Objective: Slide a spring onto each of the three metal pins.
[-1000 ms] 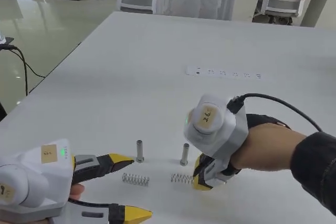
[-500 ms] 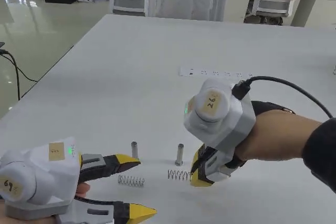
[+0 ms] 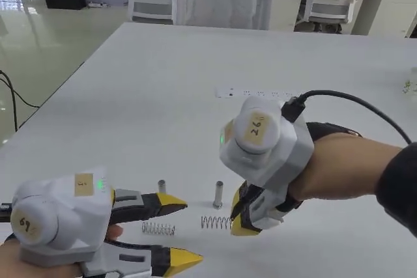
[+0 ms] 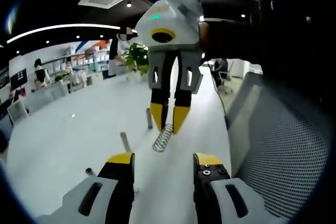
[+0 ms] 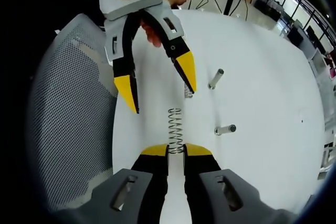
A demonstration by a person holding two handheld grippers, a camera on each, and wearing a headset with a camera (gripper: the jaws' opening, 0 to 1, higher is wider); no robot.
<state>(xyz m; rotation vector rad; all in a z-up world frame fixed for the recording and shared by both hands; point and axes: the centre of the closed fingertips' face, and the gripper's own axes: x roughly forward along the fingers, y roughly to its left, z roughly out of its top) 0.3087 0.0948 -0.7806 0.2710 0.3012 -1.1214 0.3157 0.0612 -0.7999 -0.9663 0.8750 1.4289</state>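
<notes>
- Hovering with the left gripper (image 3: 179, 232) spread wide and holding nothing; loose spring (image 3: 158, 228) just ahead of its tips, bare pin (image 3: 161, 187) beyond.
- Caught the second spring (image 3: 217, 222), flat on the table (image 3: 195, 96), by its near end in the clenched right gripper (image 3: 238, 218).
- Best lifted gently, tipped upright, bore lined over the nearer pin (image 3: 218, 194) just beside those jaws, probably without crushing coils.

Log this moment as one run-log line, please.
right gripper: shut on coiled wire spring | left gripper: open | upright steel pin nearby: bare | second spring: loose
</notes>
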